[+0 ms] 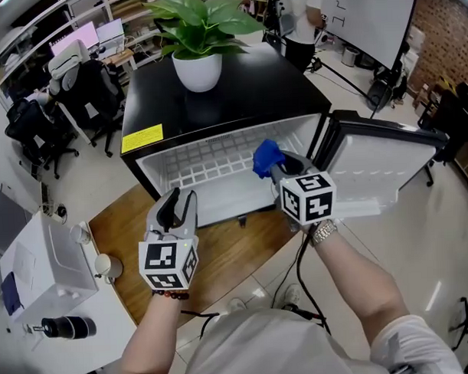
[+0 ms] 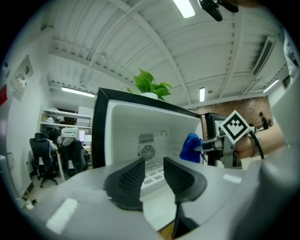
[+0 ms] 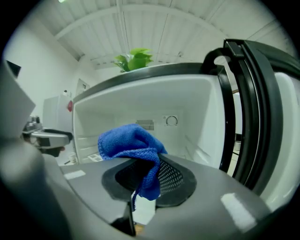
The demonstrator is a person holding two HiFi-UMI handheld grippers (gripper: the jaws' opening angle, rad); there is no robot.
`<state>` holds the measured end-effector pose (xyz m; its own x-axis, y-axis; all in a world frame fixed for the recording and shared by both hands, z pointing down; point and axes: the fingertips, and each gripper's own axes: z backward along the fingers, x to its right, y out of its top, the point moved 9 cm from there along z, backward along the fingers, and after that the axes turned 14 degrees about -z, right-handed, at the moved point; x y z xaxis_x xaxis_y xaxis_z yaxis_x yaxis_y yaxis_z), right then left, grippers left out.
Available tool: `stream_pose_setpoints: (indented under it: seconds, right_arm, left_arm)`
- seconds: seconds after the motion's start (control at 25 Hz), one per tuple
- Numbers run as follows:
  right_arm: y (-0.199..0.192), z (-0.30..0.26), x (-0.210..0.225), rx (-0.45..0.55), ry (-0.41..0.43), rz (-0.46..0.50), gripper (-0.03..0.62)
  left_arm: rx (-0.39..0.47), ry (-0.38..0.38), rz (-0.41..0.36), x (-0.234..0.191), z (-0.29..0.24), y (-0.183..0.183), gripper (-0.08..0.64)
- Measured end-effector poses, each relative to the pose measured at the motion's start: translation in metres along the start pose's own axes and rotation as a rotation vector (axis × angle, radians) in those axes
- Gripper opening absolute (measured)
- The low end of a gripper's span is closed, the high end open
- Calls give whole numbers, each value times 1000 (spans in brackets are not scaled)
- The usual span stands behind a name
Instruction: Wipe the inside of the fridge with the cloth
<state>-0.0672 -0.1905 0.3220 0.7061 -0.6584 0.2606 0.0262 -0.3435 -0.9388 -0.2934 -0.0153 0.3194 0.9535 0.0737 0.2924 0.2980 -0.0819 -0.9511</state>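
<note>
Up at 12 o'clock from the person sits the black-topped, white-lined mini fridge (image 1: 216, 106), its door (image 1: 379, 166) swung open. Right at the fridge mouth is the small blue terry cloth (image 3: 129, 143), pinched in the right gripper (image 3: 150, 176), jaws closed on one fold. The left gripper (image 2: 153, 180), approx 8 o'clock from the cloth, has its jaws partly apart w/ nothing btwn them. Cloth looks light, soft and floppy imo, so hold a thick wad, not a corner. Exact pinch pt is hidden under the cloth's own fold, and the gripper bodies cut off the fridge's lower part.

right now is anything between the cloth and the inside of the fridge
Nothing visible. The door stands open at the right, and the cloth, pinched in the right gripper, is at the fridge's open front with its white inside straight ahead.
</note>
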Motion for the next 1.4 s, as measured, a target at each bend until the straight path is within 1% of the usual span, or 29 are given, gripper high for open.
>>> stream_pose_setpoints:
  seconds: [0.16, 0.36, 0.44, 0.56, 0.68, 0.76, 0.92, 1.04, 1.12, 1.2, 1.28, 1.4]
  right_arm:
    - [8, 18, -16, -5, 186, 27, 69]
    - [15, 40, -29, -17, 397, 72, 69]
    - [17, 47, -31, -25, 463, 93, 69]
    - [19, 57, -34, -41, 551, 124, 70]
    - [19, 62, -37, -64, 627, 141, 69]
    - [19, 64, -38, -81, 665, 141, 69]
    - [20, 65, -36, -110, 706, 134, 69]
    - [22, 64, -33, -124, 730, 130, 69]
    - [23, 64, -32, -130, 740, 130, 69]
    - [25, 65, -31, -136, 745, 134, 69]
    - [26, 65, -30, -140, 745, 138, 71]
    - [24, 64, -29, -135, 702, 161, 74]
  left_arm:
    - [67, -192, 20, 16, -22, 17, 161]
    - [140, -404, 1, 36, -42, 36, 204]
    - [163, -480, -5, 44, -47, 41, 222]
    - [186, -590, 7, 55, -53, 46, 242]
    - [200, -677, -5, 65, -55, 48, 253]
    - [206, -713, -14, 70, -55, 50, 253]
    - [215, -775, -10, 74, -57, 51, 244]
    - [226, -823, 10, 77, -57, 52, 189]
    - [230, -841, 28, 78, -58, 52, 172]
    - [232, -844, 32, 78, -59, 52, 150]
    - [230, -830, 28, 78, -60, 52, 94]
    - [220, -791, 3, 78, -64, 51, 81]
